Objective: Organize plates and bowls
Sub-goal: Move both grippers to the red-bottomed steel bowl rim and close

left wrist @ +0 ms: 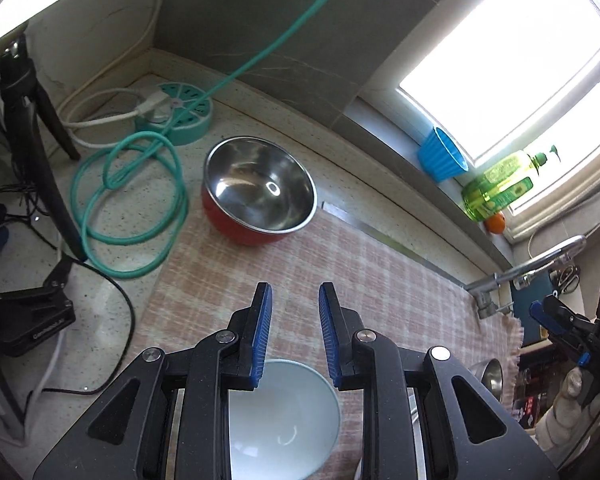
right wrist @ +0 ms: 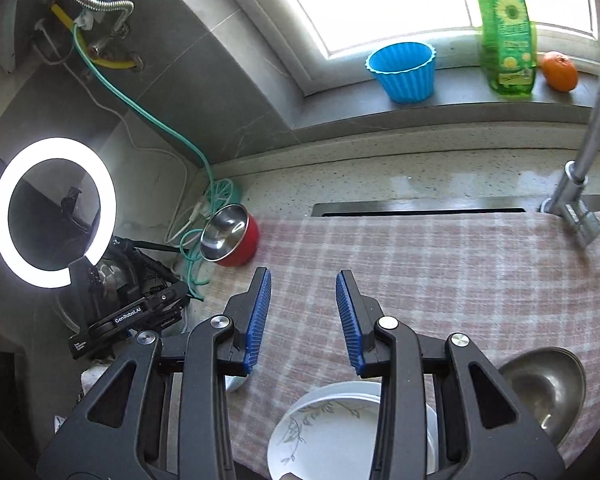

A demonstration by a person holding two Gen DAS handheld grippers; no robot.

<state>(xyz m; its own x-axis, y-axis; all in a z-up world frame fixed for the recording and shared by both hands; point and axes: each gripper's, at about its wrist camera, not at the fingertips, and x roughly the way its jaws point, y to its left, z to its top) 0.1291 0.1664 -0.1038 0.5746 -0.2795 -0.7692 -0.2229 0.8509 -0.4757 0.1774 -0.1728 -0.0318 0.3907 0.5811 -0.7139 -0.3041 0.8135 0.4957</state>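
My left gripper (left wrist: 296, 292) hovers open over the pink checked cloth (left wrist: 380, 280), with nothing between its blue pads. Directly under it sits a white bowl (left wrist: 284, 420). Further back at the cloth's edge stands a red bowl with a steel inside (left wrist: 260, 192), also visible in the right wrist view (right wrist: 230, 236). My right gripper (right wrist: 302, 280) is open and empty too, above a white plate with a leaf pattern (right wrist: 320, 428). A steel bowl (right wrist: 548, 388) lies tilted to its right and shows small in the left wrist view (left wrist: 490, 376).
A coiled green hose (left wrist: 128, 200), a teal power hub (left wrist: 180, 116) and a black tripod (left wrist: 28, 120) crowd the counter's left. A ring light (right wrist: 54, 212) glows there. On the windowsill stand a blue cup (right wrist: 404, 70), a soap bottle (right wrist: 508, 40) and an orange (right wrist: 560, 72). A faucet (right wrist: 580, 184) rises right.
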